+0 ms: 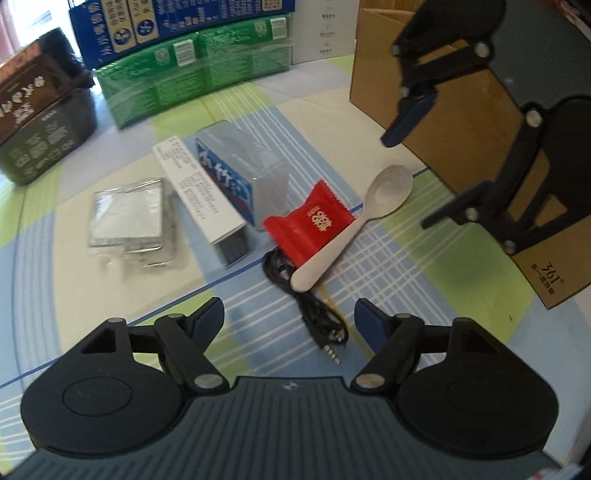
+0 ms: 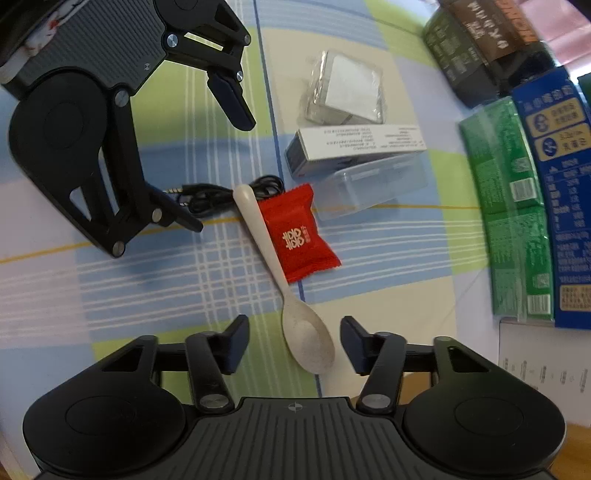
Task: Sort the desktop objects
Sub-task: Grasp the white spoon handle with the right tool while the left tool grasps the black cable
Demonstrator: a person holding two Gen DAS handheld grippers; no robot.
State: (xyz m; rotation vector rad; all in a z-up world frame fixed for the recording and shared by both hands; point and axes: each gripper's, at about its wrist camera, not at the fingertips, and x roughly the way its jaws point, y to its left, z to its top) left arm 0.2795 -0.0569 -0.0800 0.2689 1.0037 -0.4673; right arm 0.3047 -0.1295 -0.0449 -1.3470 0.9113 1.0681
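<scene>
A cream spoon [image 2: 308,339] lies on the checked tablecloth, its handle across a red candy packet [image 2: 295,236] and a coiled black audio cable [image 2: 207,195]. My right gripper [image 2: 294,332] points down over the spoon's bowl, which sits between the open jaws without touching the pads. My left gripper [image 1: 290,317] is open over the cable [image 1: 314,314], whose plug end lies between its fingers. The spoon [image 1: 332,251] and packet [image 1: 314,221] lie just beyond. Each gripper shows in the other's view: the right gripper [image 1: 406,181] and the left gripper [image 2: 221,173].
A white carton [image 1: 199,188], a clear plastic box [image 1: 251,162] and a foil-wrapped packet [image 1: 127,218] lie beside the pile. A cardboard box [image 1: 461,110] stands to the right. Green cartons [image 1: 192,74], blue cartons [image 1: 147,26] and a dark tin [image 1: 33,122] line the back.
</scene>
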